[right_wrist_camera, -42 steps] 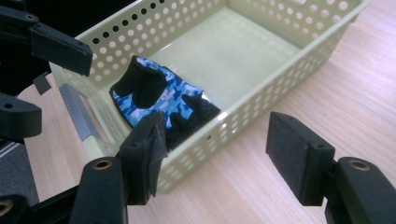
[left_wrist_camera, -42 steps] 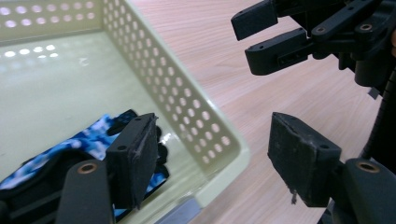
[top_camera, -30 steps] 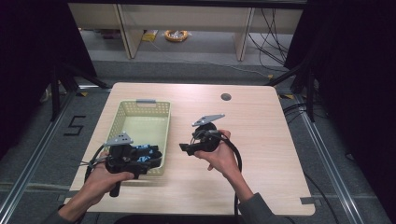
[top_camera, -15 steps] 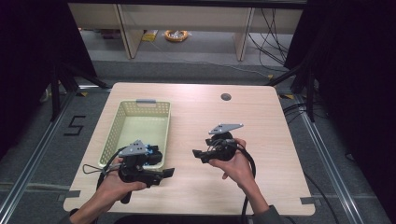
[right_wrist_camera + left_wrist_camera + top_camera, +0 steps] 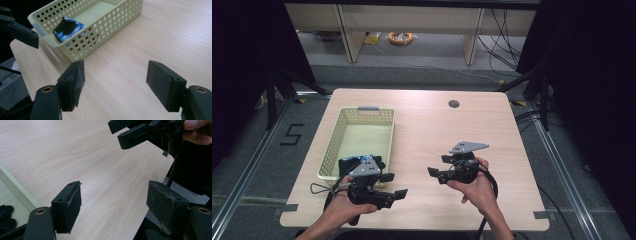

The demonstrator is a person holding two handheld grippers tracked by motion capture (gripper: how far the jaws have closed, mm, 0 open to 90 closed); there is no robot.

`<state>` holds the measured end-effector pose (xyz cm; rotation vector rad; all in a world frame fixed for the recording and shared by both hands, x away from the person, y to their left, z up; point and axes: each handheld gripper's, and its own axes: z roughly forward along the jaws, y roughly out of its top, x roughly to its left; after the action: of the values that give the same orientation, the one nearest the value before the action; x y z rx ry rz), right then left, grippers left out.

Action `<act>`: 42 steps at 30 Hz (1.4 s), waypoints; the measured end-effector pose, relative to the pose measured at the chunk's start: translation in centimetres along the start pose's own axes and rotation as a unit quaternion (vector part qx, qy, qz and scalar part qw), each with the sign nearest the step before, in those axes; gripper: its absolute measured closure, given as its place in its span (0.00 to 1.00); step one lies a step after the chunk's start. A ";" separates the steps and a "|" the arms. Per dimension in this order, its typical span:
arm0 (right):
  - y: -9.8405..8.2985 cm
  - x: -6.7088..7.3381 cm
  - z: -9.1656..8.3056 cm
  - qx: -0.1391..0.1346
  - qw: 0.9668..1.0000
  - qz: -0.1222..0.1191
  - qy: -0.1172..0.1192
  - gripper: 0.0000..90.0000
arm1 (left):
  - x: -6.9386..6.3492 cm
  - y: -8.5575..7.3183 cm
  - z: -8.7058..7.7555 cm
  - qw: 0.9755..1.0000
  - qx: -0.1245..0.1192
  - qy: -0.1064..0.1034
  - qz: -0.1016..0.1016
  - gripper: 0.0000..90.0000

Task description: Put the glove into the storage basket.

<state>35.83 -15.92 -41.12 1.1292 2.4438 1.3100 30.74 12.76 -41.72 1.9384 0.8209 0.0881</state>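
At the desk's (image 5: pixel 422 115) left side, our pale green perforated basket (image 5: pixel 343 131) lies parallel to the left edge, and a black-and-blue patterned cloth bundle (image 5: pixel 67 28) sits in its near end, against the short wall closest to us. That looks like a drop-off: the bundle rests low inside, clear of the rim. Our left gripper (image 5: pixel 393 185) hovers just off the basket's near corner, jaws spread with nothing but bare wood between the pads, which suits a hand that has let go. To its right, our right gripper (image 5: pixel 433 172) hangs over the desk's near middle, jaws likewise spread and unladen, pointing toward the left one. Rightward, the wood runs bare to the right edge, with a cable hole (image 5: pixel 454 104) near the far edge, so we judge ample room to swing either hand.
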 end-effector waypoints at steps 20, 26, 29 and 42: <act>-3.4 0.0 -1.2 0.004 1.000 0.018 0.008 0.34 | -1.3 -2.4 1.9 1.000 0.015 -0.011 -0.006 0.30; -4.3 0.0 -1.4 0.010 1.000 0.027 0.010 0.33 | -1.3 -3.2 2.5 1.000 0.020 -0.012 -0.007 0.30; -4.8 -0.4 -1.5 0.006 1.000 0.012 0.004 0.33 | -1.3 -3.5 2.6 1.000 0.021 -0.002 -0.007 0.30; -6.7 -0.5 -1.1 0.009 1.000 0.017 0.016 0.33 | -0.8 -5.9 3.1 0.999 0.039 0.019 0.013 0.30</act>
<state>32.00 -19.19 -45.67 1.1689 2.4753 1.3279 28.33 11.57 -47.88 2.0262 0.8347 0.1097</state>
